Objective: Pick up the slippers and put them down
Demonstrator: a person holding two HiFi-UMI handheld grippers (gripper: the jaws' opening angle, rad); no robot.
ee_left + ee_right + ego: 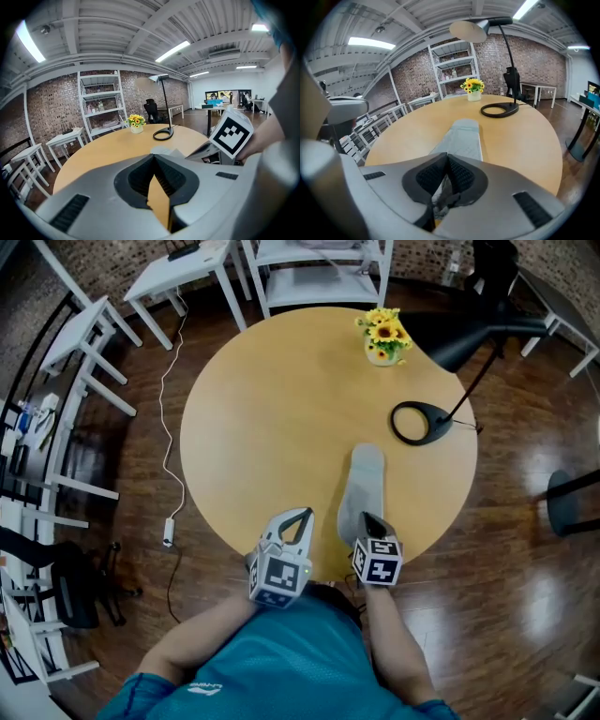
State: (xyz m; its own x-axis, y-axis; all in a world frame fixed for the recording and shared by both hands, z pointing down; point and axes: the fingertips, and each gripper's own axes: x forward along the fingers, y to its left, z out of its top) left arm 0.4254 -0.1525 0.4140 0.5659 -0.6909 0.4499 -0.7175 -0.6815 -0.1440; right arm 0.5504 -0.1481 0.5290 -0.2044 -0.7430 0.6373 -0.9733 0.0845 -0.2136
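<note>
Writing is scarce. A small white logo (202, 688) on the person's teal shirt (281, 662) is too small to read, and each tool carries a cube printed with bold black-and-white square markers.

One grey slipper (361, 488) lies flat on the round desk (272, 409), low and just right of centre in the head view. Its rounded toe points toward the top of the frame and its heel sits at the near edge. It looks soft, and the right gripper view shows a fine woven or quilted grain on its upper.

The right tool (367, 517) has its dark ribbed pads pinched together on the slipper's heel end, with grey fabric bunched between them. The left tool (302, 514) sits just left of it. Its jaws meet at the tips with nothing in them, and only a wedge of desk shows through the gap behind the tips.

The desk top is smooth, pale wood with a matte finish. Toward the upper right are yellow sunflowers (384, 334) in a small pale pot, and a black lamp (469, 334) with a thin stem and an open ring base (422, 423). A white shelf unit (319, 268) stands at the top. A white cable (169, 427) trails over the glossy dark plank floor (525, 615) at the left. Both gripper views show a brick wall (51, 108).
</note>
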